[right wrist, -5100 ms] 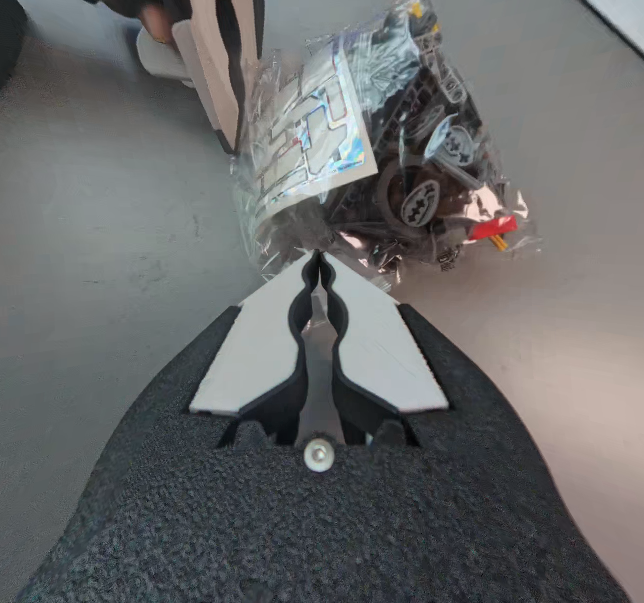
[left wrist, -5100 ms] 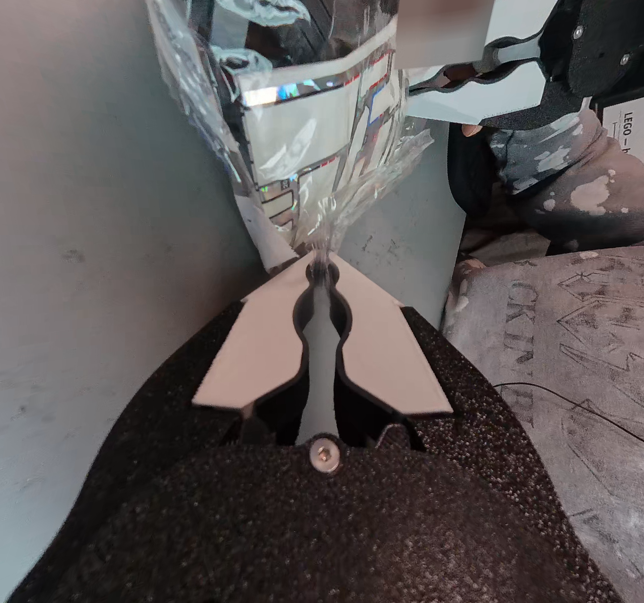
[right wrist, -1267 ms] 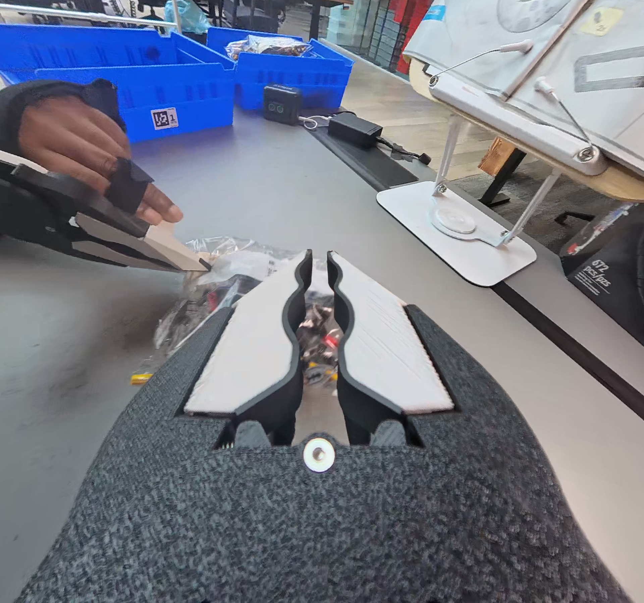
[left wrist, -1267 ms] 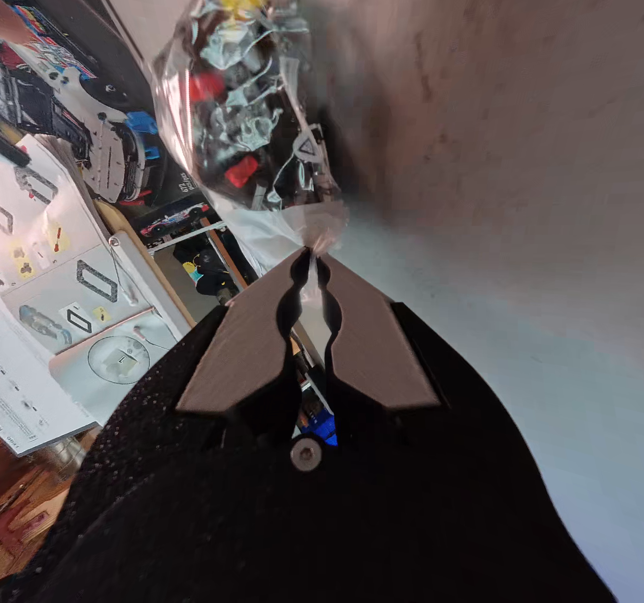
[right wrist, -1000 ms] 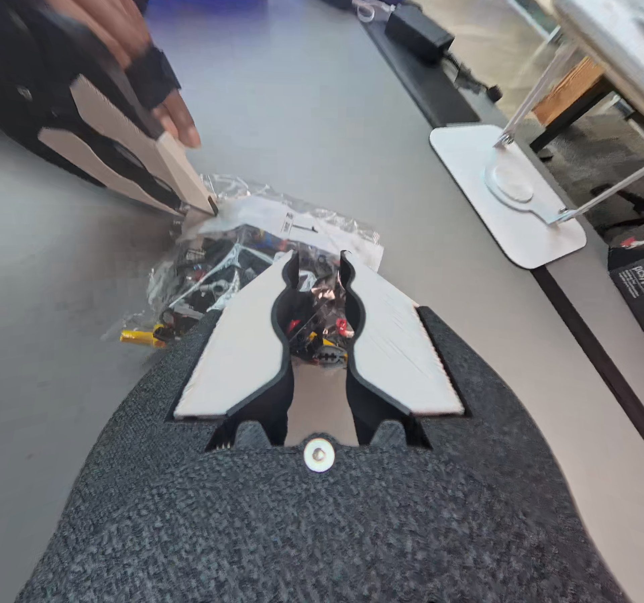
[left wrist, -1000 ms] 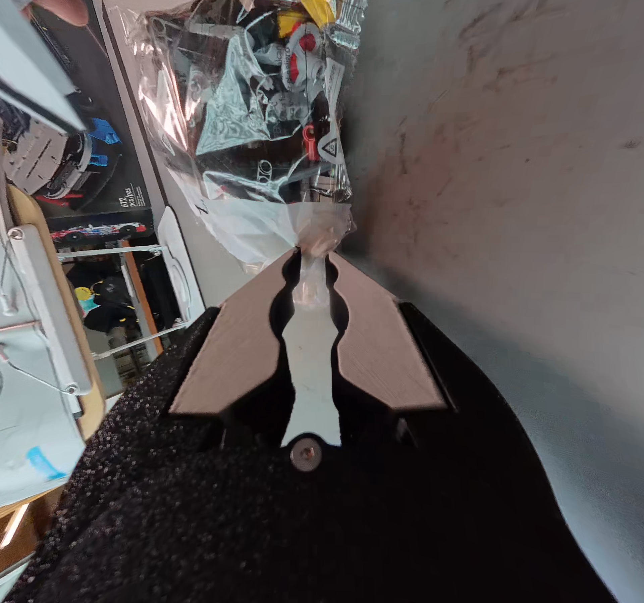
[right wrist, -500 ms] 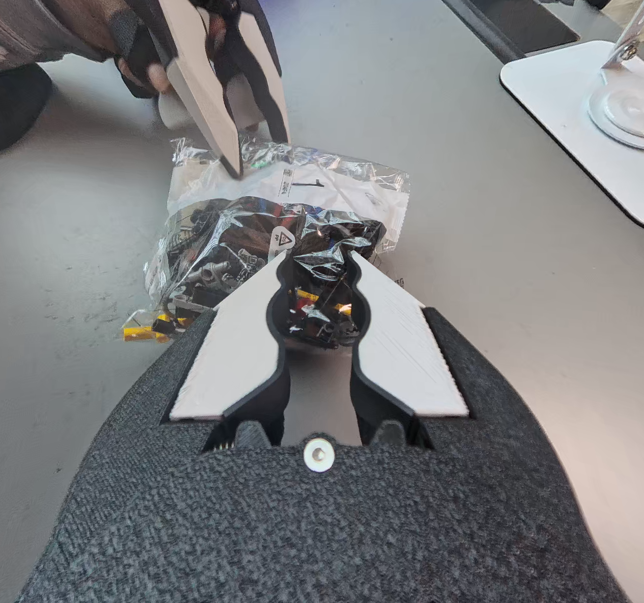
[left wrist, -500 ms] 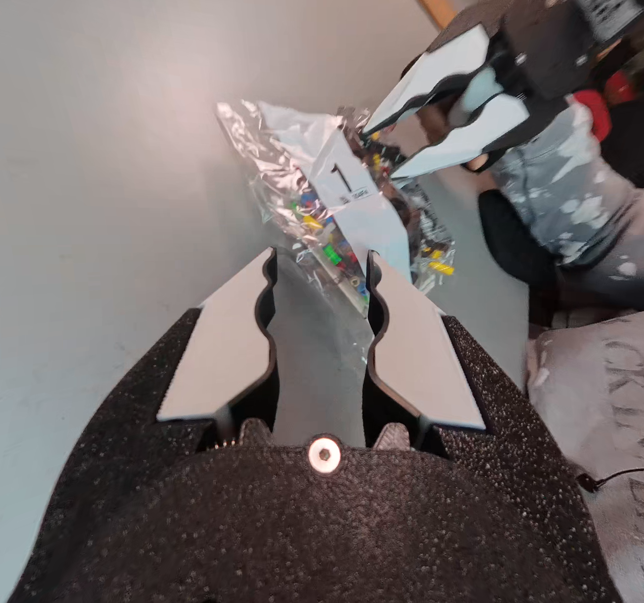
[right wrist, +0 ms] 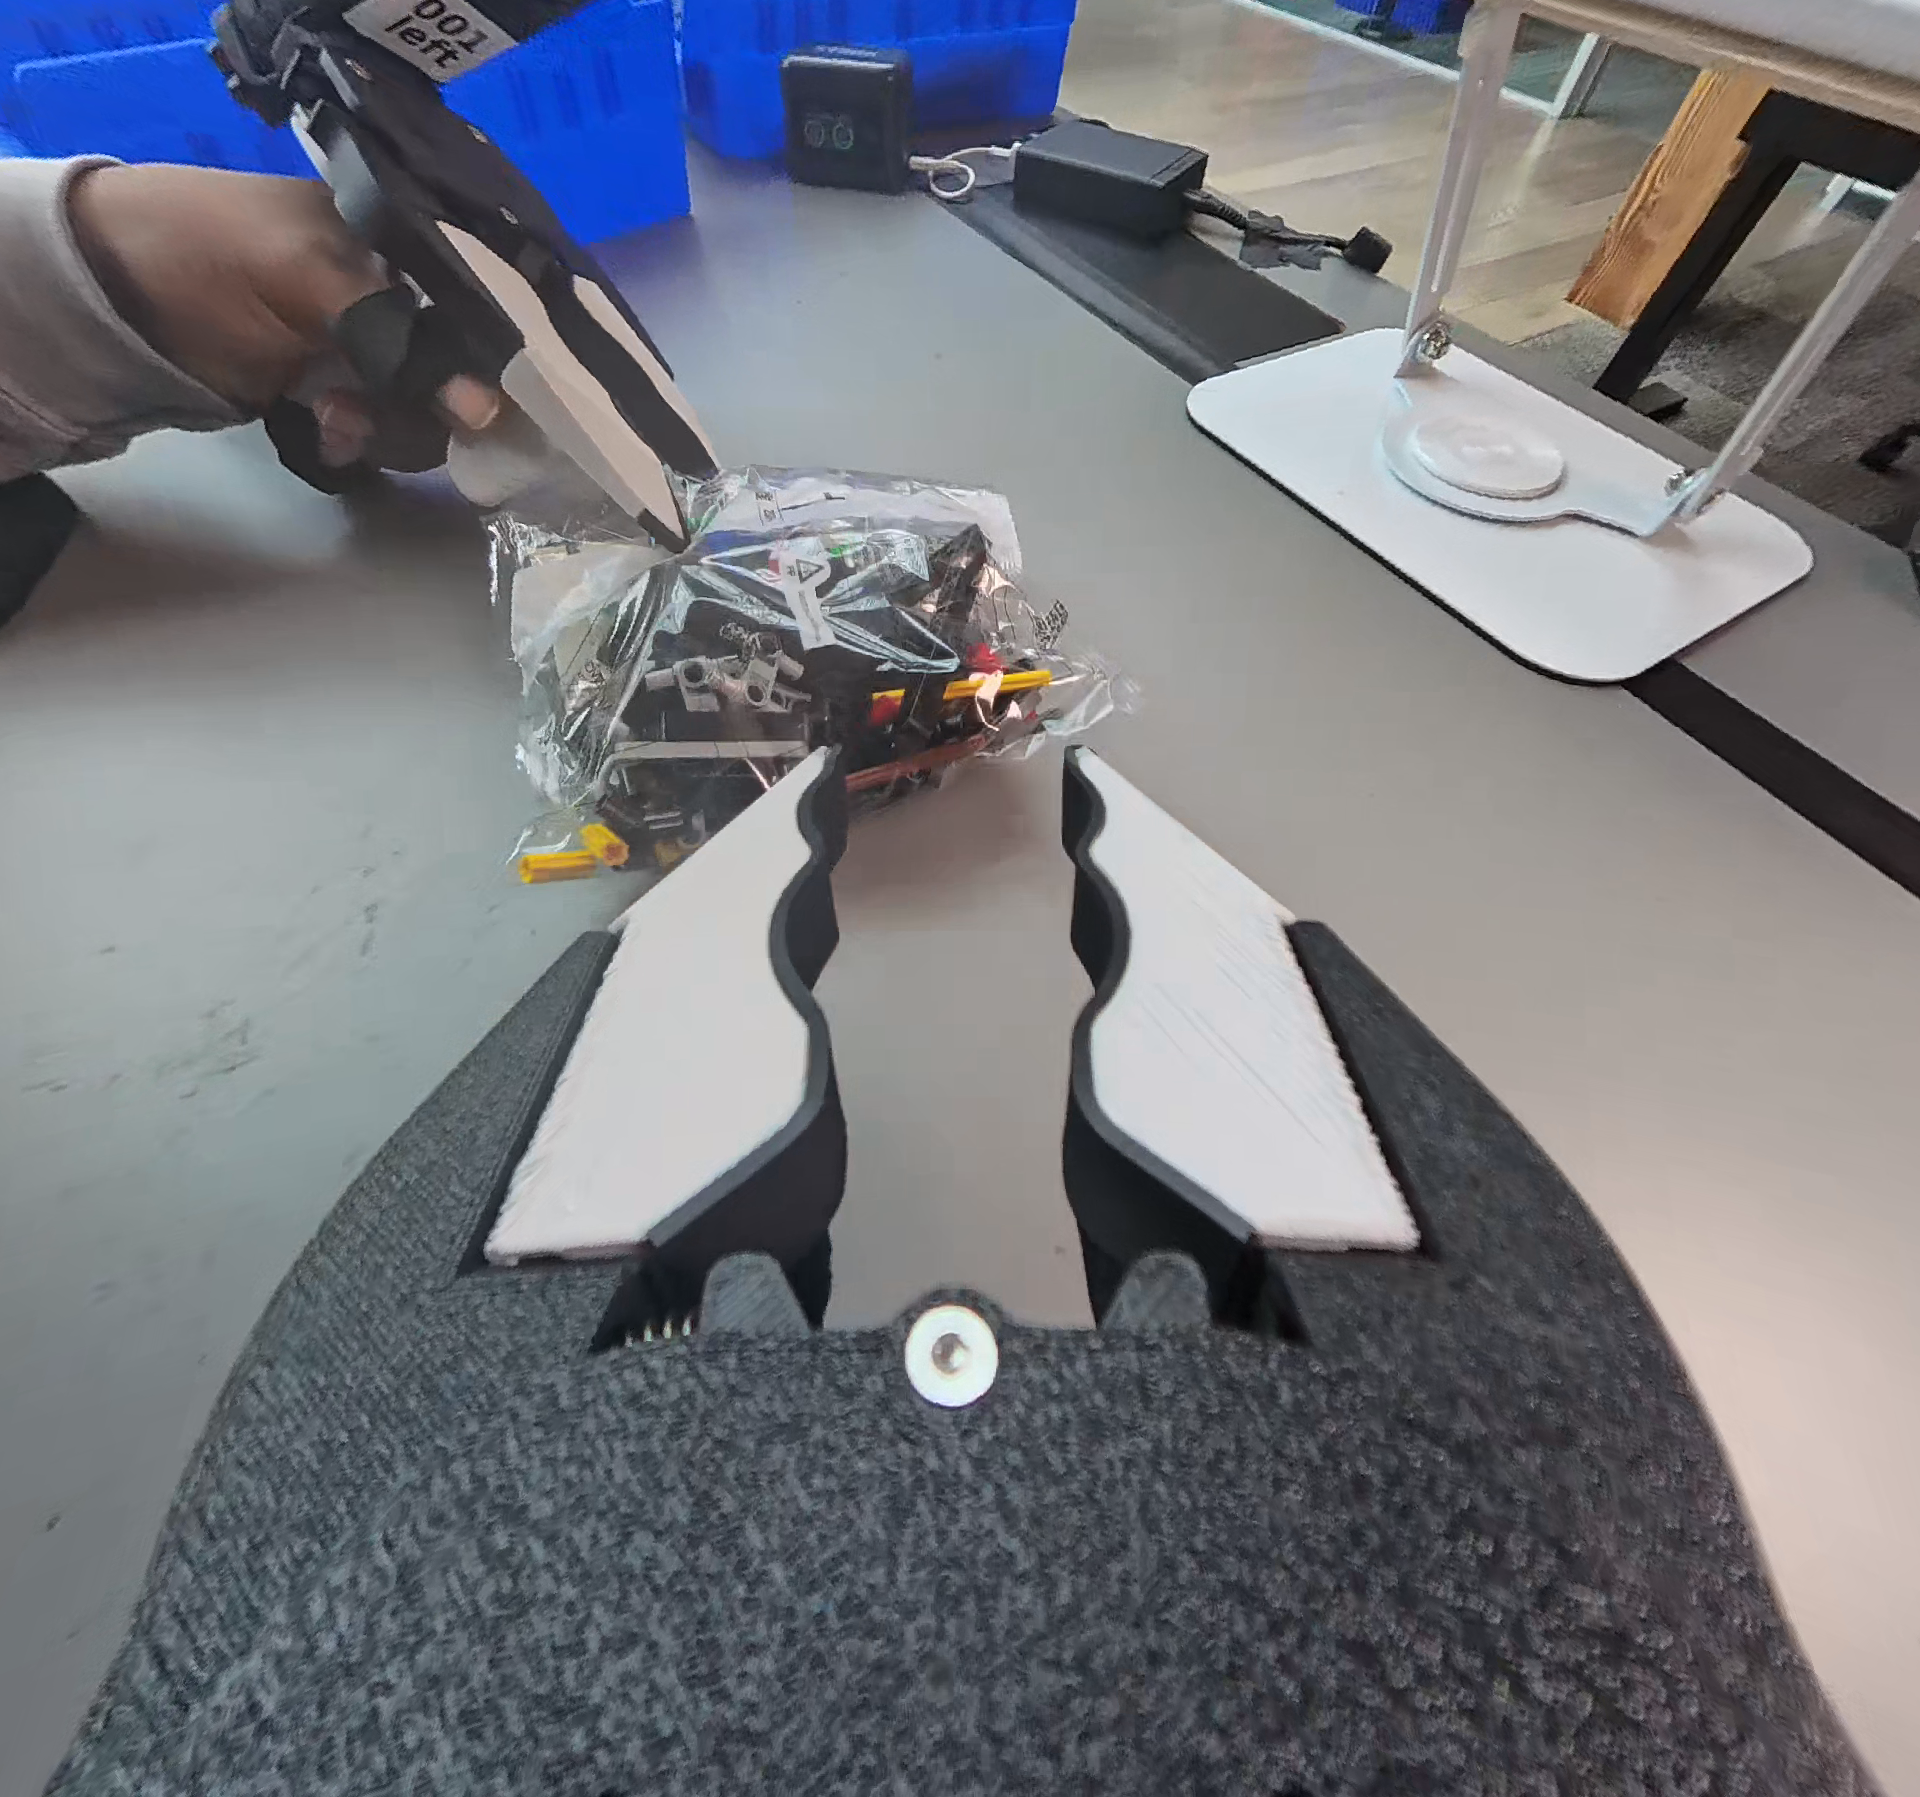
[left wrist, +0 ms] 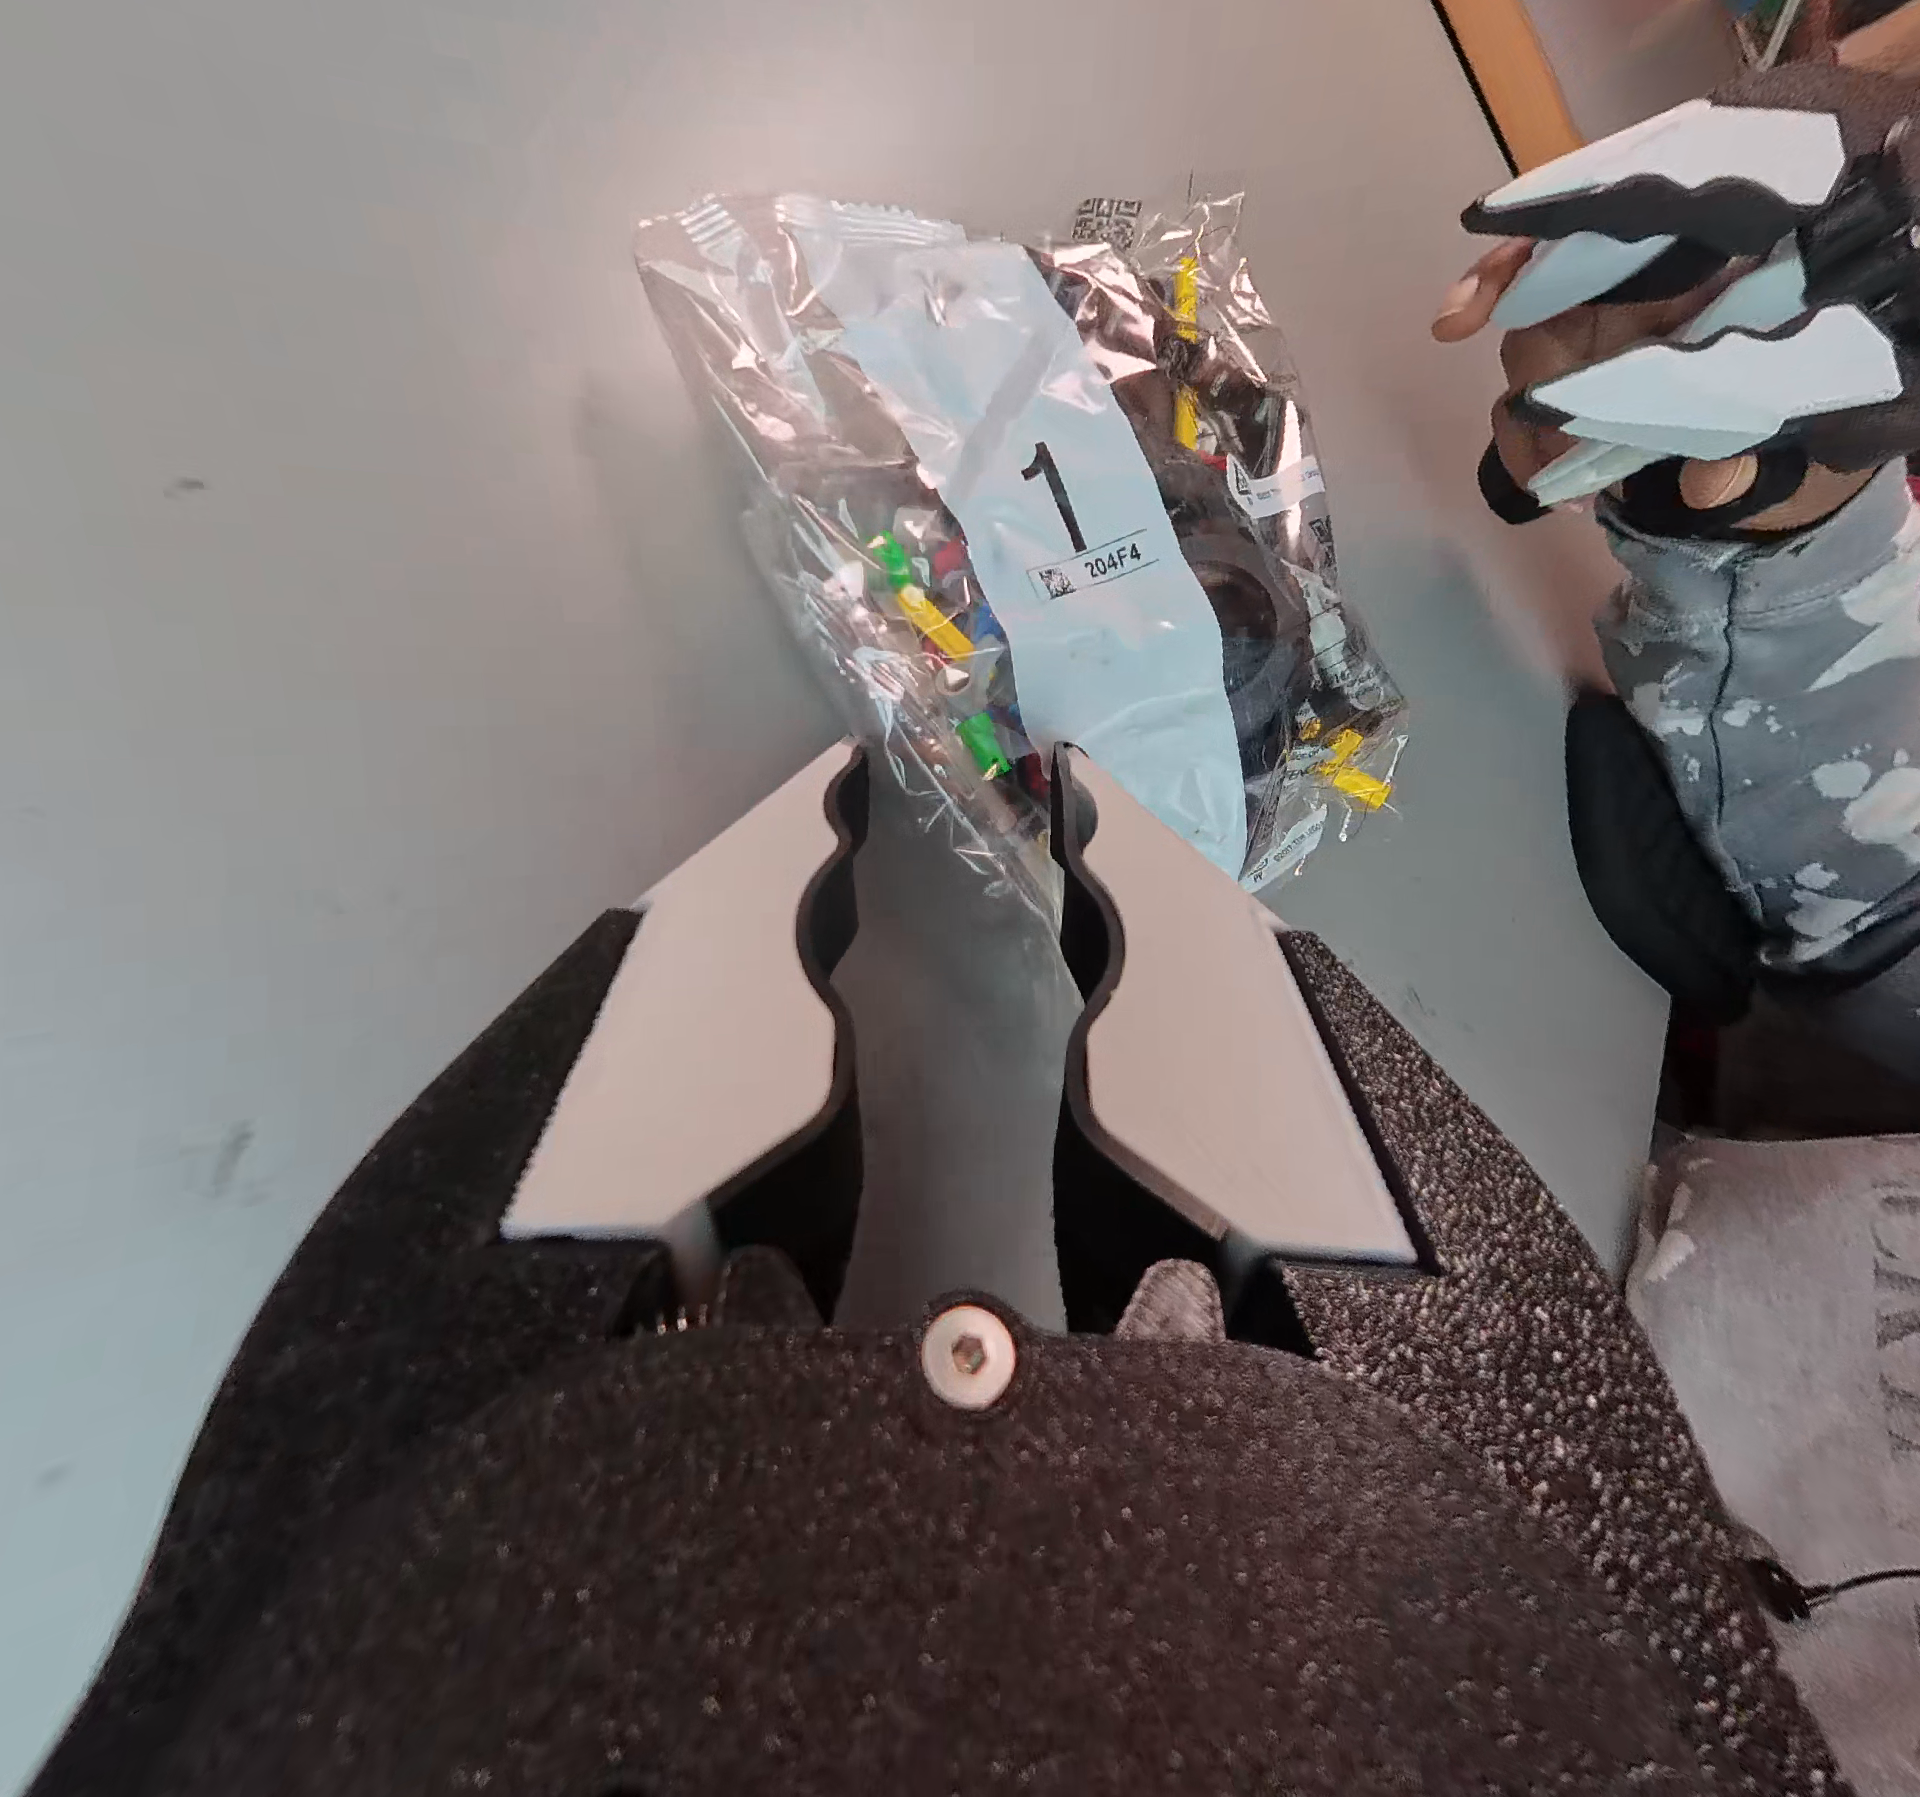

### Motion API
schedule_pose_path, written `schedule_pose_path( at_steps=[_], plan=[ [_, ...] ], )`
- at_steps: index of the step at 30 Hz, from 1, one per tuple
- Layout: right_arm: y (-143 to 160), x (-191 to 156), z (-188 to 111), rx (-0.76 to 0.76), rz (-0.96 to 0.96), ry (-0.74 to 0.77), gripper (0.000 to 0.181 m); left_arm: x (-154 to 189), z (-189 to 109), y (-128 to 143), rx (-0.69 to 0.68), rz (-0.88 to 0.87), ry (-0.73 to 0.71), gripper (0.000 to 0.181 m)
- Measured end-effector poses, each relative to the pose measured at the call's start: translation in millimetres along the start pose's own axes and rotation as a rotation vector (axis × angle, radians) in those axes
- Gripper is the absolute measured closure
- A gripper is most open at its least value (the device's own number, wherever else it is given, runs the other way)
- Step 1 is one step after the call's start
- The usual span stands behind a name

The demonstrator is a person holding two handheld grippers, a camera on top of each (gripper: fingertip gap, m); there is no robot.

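A clear plastic bag of small toy bricks with a pale blue paper strip lies on the grey table. My left gripper is open, with the bag's near corner lying between its fingertips. In the right wrist view the left gripper touches the bag at its far left corner. My right gripper is open and empty, its tips just short of the bag's near edge. It also shows at the upper right of the left wrist view, held off the bag.
Blue bins stand at the table's far side, with a small black box and a power adapter beside them. A white stand base sits at the right. A person's sleeve is at the right. Tip to tip, the grippers are about 15 cm apart. The white stand base is about 30 cm from both grippers' fingertips.
Both grippers held the bag up earlier; now it lies on the table and both are open. The right gripper has drawn back from it. The left jaws have narrowed around its corner.
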State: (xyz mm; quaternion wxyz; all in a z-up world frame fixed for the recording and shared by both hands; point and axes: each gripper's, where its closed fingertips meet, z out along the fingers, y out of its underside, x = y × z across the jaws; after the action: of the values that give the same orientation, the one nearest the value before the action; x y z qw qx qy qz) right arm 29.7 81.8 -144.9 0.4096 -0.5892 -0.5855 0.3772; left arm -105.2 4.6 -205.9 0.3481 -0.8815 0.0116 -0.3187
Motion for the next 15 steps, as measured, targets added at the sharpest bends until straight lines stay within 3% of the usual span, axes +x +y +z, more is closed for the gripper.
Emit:
schedule_pose_path(
  at_steps=[4,9,12,13,15],
  plan=[
    [1,8,-1,0.016,0.007,0.021,0.142,3,-28,-33,0.213,0.096,-0.002,0.136],
    [4,3,0,0.028,-0.036,0.014,0.15,28,-63,-65,0.47,0.337,-0.017,0.123],
    [-3,-6,0,0.067,-0.11,0.009,0.181,41,-66,-65,0.506,0.439,-0.02,0.117],
    [-7,-8,1,0.086,-0.132,0.02,0.181,46,-64,-63,0.508,0.456,-0.011,0.117],
    [-12,-14,2,0.105,-0.167,0.023,0.181,55,-63,-60,0.506,0.49,-0.004,0.148]
  ],
)
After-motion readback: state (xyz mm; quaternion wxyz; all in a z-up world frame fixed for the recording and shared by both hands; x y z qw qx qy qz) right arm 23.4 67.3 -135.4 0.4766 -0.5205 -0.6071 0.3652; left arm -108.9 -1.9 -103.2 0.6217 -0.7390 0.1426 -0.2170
